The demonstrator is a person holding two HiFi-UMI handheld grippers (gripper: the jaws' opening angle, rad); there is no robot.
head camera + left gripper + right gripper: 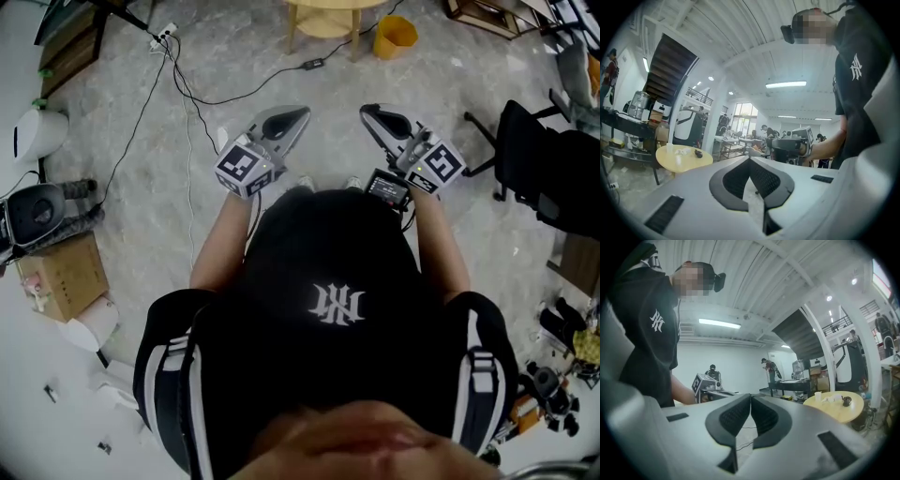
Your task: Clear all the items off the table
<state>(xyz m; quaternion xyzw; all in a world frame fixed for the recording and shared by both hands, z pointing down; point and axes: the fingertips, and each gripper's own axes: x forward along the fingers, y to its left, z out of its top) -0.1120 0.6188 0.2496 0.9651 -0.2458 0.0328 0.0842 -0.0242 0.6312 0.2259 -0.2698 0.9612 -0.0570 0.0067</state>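
Observation:
The round yellow table stands a few steps ahead on the grey floor. In the left gripper view the table carries a white cup and a small dark object. The right gripper view shows the same table with the cup, a crumpled white piece and the dark object. My left gripper and right gripper are held side by side at chest height, well short of the table. Both the left gripper and the right gripper have their jaws together with nothing between them.
A yellow bin sits right of the table. Black cables trail over the floor at left. A black chair stands at right, a cardboard box at left. Other people stand at benches far back.

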